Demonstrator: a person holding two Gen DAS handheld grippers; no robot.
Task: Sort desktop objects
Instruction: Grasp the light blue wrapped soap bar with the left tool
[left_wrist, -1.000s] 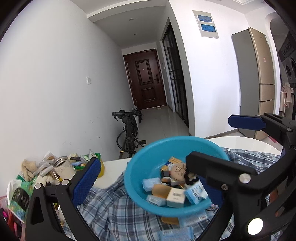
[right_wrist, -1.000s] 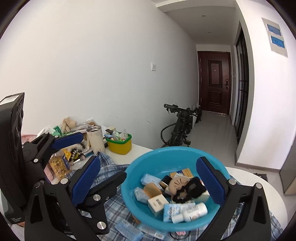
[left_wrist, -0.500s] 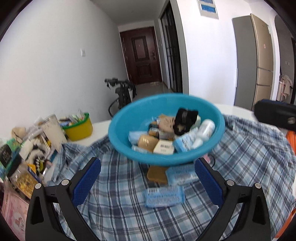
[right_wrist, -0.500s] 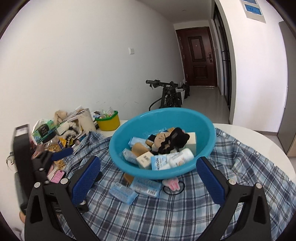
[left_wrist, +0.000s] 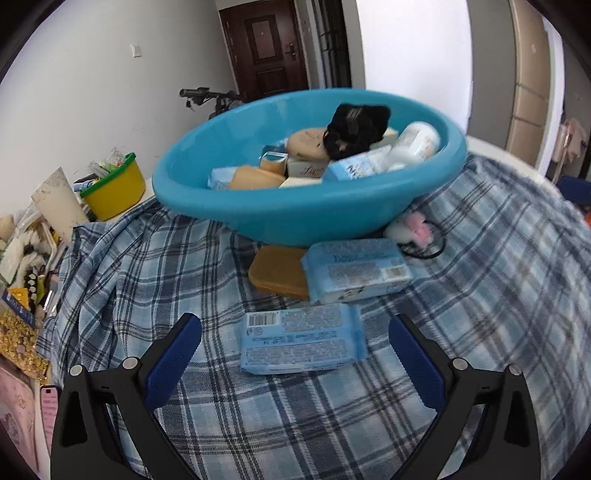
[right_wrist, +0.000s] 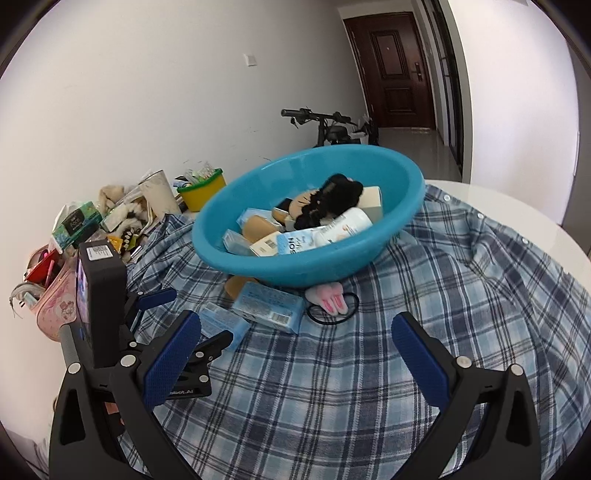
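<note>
A blue basin (left_wrist: 306, 210) (right_wrist: 306, 258) rests tilted on a plaid cloth (left_wrist: 480, 295), propped on things beneath it. It holds small boxes, a white bottle (right_wrist: 343, 227) and a black scrunchie (left_wrist: 354, 125). In front lie two blue tissue packs (left_wrist: 301, 341) (left_wrist: 356, 269), a brown case (left_wrist: 275, 271) and a pink-eared hair tie (right_wrist: 328, 299). My left gripper (left_wrist: 293, 328) is open, its fingers either side of the nearer pack and above it. My right gripper (right_wrist: 295, 332) is open over bare cloth, short of the hair tie. The left gripper (right_wrist: 192, 321) shows at the left of the right wrist view.
A yellow tub (left_wrist: 112, 184) (right_wrist: 203, 186), a paper cup (right_wrist: 159, 197), snack packets and a pink pouch (right_wrist: 55, 295) crowd the table's left side by the wall. The white round table edge (right_wrist: 517, 206) shows at right. A bicycle (right_wrist: 328, 125) stands behind.
Both grippers have tilted down and dropped toward the cloth. The left one moved in close over the tissue packs; the basin now sits higher in both views. Both stay open.
</note>
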